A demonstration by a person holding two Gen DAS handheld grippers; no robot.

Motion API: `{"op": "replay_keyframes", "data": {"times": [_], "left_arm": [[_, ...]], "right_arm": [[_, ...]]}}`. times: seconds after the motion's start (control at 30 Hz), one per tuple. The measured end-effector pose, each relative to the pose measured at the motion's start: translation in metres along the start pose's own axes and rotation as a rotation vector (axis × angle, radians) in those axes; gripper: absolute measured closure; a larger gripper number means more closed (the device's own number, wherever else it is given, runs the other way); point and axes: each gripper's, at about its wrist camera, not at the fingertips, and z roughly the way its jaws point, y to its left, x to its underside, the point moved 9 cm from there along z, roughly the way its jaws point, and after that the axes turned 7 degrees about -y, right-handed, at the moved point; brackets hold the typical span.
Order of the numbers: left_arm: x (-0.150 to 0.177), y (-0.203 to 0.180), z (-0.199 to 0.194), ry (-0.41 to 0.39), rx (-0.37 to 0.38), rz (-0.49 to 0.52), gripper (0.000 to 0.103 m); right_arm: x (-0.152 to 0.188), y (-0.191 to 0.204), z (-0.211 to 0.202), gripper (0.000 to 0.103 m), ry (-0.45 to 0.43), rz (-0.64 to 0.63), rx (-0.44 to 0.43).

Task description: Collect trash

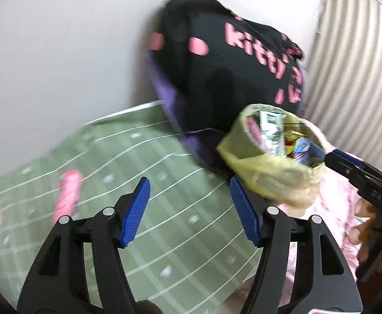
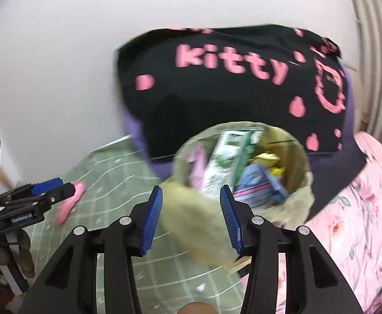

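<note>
A small bin lined with a yellow bag (image 2: pixel 299 183) stands on the bed, holding a green-and-white carton (image 2: pixel 226 157) and several wrappers; it also shows in the left wrist view (image 1: pixel 243 151). My right gripper (image 2: pixel 191 217) is open and empty, just in front of the bin's near rim. My left gripper (image 1: pixel 189 209) is open and empty above the green sheet, left of the bin. A pink wrapper (image 1: pixel 69 196) lies on the sheet left of the left gripper and shows in the right wrist view (image 2: pixel 70 201) beside the left gripper's fingertips (image 2: pixel 60 185).
A black pillow with pink "kitty" lettering (image 2: pixel 230 91) leans on the white wall behind the bin. A green checked sheet (image 1: pixel 151 183) covers the left of the bed, a pink floral cover (image 2: pixel 360 222) the right. A ribbed curtain (image 1: pixel 347 65) hangs at right.
</note>
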Motion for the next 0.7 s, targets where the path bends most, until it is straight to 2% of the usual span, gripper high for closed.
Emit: {"op": "replay_keyframes", "data": {"times": [0.23, 0.4, 0.57, 0.7], "left_arm": [[0.032, 0.039, -0.085, -0.049, -0.289, -0.04, 0.043], [0.053, 0.061, -0.139, -0.078, -0.407, -0.081, 0.043], [0.057, 0.065, -0.17, -0.099, -0.457, -0.096, 0.043], [0.054, 0.06, -0.178, -0.114, -0.453, -0.095, 0.043]], "right_arm": [[0.035, 0.079, -0.025, 0.06, 0.041, -0.104, -0.162], [0.049, 0.121, -0.043, 0.06, 0.029, -0.128, -0.246], [0.053, 0.143, -0.058, 0.06, 0.019, -0.146, -0.266], [0.051, 0.147, -0.07, 0.06, 0.002, -0.152, -0.263]]}}
